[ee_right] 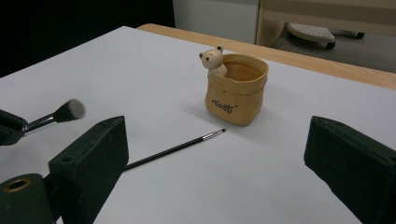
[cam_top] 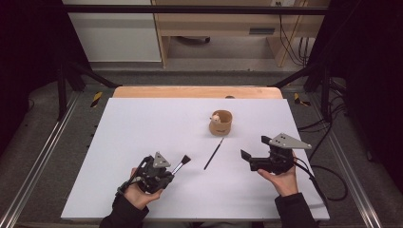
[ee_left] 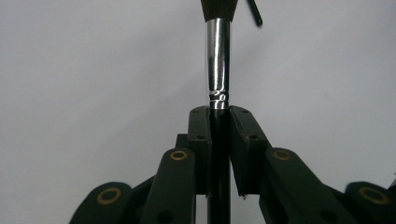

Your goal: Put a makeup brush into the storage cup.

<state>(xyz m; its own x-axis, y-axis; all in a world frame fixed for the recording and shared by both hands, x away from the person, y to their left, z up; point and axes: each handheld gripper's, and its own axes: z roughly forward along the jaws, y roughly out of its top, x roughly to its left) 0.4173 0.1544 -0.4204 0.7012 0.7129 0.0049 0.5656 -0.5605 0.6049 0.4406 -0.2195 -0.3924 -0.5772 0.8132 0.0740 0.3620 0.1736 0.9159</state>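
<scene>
- On the near left of the white table (cam_top: 142,118), our left gripper (cam_top: 172,167) has its jaws closed on the black handle of a makeup brush (ee_left: 218,60). The pads press just below the shiny metal ferrule, and the soft head points forward over the table.
- At the right side, our right gripper (cam_top: 254,151) has the jaws wide open with nothing between them. It faces the pot (ee_right: 236,88) from near.
- The pot, tan and shaped like a small bag with a little bear (ee_right: 212,59) at its rim, stands upright at the middle right of the table. It looks empty inside, as far as we can see.
- A thin liner brush (ee_right: 175,149) lies flat on the table between the two grippers, its tip near the pot but not touching it.
- We judge the makeup brush to be light and stiff in the handle, with soft bristles. The ferrule looks smooth and maybe slippery, so the handle is the better place to hold, as we do now.
- The liner brush is very thin and low on the table. We think it must be pinched at its middle with care, or it can roll away.
- The pot looks like ceramic, so we judge it fragile and easy to tip over.
- On the pot front there is small dark writing. We cannot read it with certainty.
</scene>
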